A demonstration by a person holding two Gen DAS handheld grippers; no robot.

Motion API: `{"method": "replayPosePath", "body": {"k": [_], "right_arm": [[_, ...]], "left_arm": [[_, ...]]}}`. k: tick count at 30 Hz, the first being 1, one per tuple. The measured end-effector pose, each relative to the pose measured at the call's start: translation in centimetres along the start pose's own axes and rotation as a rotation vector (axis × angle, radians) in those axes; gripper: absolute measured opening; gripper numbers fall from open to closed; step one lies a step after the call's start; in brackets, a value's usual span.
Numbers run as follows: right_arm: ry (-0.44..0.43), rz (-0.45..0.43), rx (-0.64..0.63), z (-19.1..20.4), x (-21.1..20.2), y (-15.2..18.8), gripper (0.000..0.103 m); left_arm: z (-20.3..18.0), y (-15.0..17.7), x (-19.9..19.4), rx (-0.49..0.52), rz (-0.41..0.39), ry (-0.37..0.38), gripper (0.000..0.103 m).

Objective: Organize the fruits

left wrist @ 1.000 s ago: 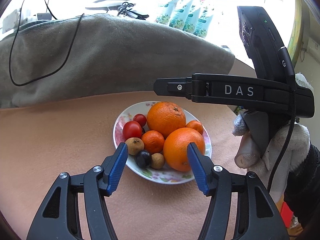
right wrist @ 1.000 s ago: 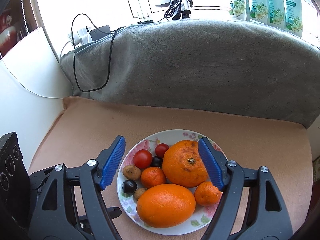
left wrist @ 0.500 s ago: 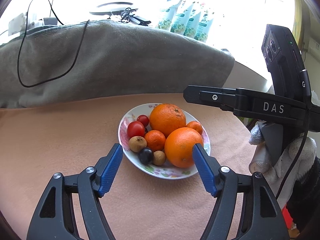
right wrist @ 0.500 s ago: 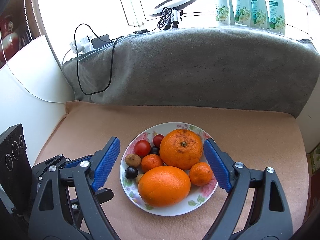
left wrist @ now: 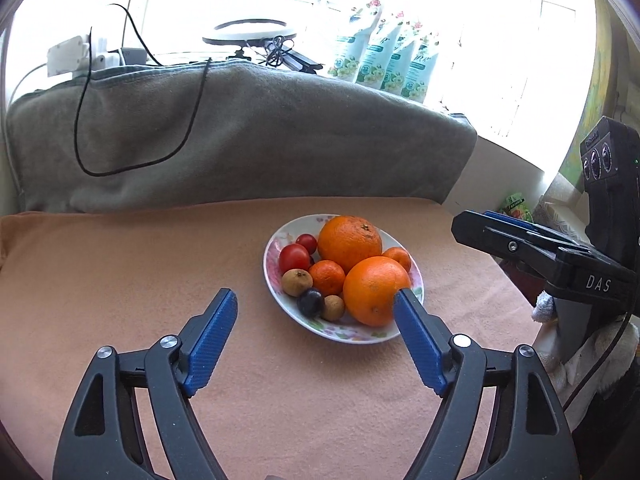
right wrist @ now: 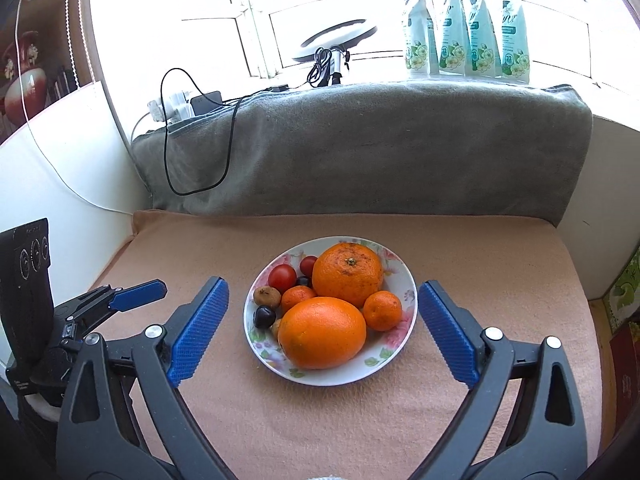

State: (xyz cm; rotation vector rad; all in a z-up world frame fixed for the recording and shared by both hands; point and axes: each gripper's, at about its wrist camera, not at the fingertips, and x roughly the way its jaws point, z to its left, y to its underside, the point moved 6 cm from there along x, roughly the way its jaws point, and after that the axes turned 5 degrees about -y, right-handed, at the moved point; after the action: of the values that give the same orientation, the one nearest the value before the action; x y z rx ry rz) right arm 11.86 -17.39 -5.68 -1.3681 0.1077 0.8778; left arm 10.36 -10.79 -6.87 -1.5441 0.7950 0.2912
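Note:
A flowered plate (left wrist: 269,254) (right wrist: 405,280) sits on the peach cloth, holding two large oranges (left wrist: 350,242) (right wrist: 322,332), small tangerines (right wrist: 382,310), red tomatoes (left wrist: 294,258), brown round fruits (left wrist: 297,282) and a dark plum (right wrist: 264,316). My left gripper (left wrist: 315,297) hovers short of the plate's near side, its jaws opening with nothing pressed between them. My right gripper (right wrist: 322,285) also hangs back from the plate, its jaws opening wide and holding nothing. Each gripper shows at the edge of the other's view: the right gripper (left wrist: 500,232) and the left gripper (right wrist: 136,294).
A grey folded blanket (left wrist: 240,132) (right wrist: 360,148) rises like a wall behind the cloth, with a black cable (left wrist: 80,140) looping over it. Green pouches (right wrist: 468,28) and a ring light (right wrist: 340,36) stand on the sill. The cloth-covered surface (right wrist: 560,280) ends at the right.
Both grippers have drawn back from the plate, which now looks smaller and farther off. Both pairs of jaws stand wider. The fruit has not moved.

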Motion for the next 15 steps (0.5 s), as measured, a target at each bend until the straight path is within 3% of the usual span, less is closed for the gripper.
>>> {"method": "replayPosePath", "body": {"k": [15], "right_arm": [[0.062,-0.028,0.068,-1.3,-3.3,2.9,0.101]], "left_arm": [[1.1,0.6,-2.9,0.023,-0.035,-0.152,0.085]]}}
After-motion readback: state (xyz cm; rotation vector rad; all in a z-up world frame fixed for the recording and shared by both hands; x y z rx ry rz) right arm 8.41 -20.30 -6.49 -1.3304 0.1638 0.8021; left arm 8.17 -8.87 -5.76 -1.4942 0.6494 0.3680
